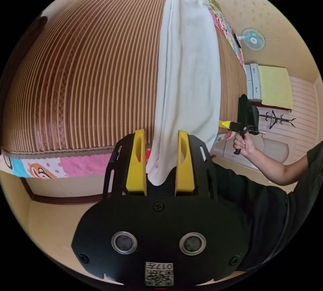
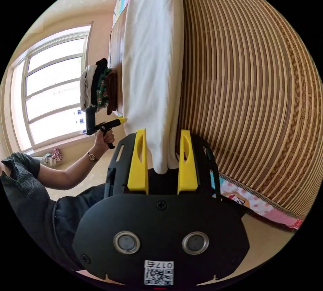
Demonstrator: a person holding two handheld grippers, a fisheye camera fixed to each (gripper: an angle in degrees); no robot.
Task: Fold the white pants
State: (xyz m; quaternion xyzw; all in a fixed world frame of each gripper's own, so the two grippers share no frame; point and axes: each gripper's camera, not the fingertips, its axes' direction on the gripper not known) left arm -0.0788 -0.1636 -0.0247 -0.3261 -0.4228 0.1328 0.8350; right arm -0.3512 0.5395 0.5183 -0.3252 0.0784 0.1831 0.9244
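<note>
Nearest in my left gripper view, the left gripper [image 1: 160, 161] sits at 6 o'clock with its two yellow jaws spread apart. The end of the white pants [image 1: 186, 82] hangs down between them, nearer the 3 o'clock jaw; I cannot tell whether either jaw presses on the cloth. From there the pants run as one long folded strip toward 12 o'clock across the striped bamboo mat [image 1: 84, 69] that covers the bed. A patterned bedsheet [image 1: 50, 168] shows under the mat's edge at 8 o'clock. At 3 o'clock the right gripper [image 1: 226, 124] is held in a hand [image 1: 243, 143], its yellow tip touching the edge of the pants. Farther off, a fan [image 1: 253, 38] sits on the wall at 2 o'clock and a cabinet [image 1: 254, 80] with a yellow cloth below it.

In my right gripper view, the right gripper's jaws at 6 o'clock are likewise apart, with the pants' end [image 2: 153, 69] hanging between them, near the 3 o'clock jaw; grip not clear to me. The strip runs to 12 o'clock over the mat [image 2: 252, 85]. At 9 o'clock the left gripper [image 2: 119, 121], in a hand [image 2: 104, 139], has its yellow tip at the pants' edge. Just behind it stands a pile of folded clothes [image 2: 97, 87], then a bright window [image 2: 50, 92].
</note>
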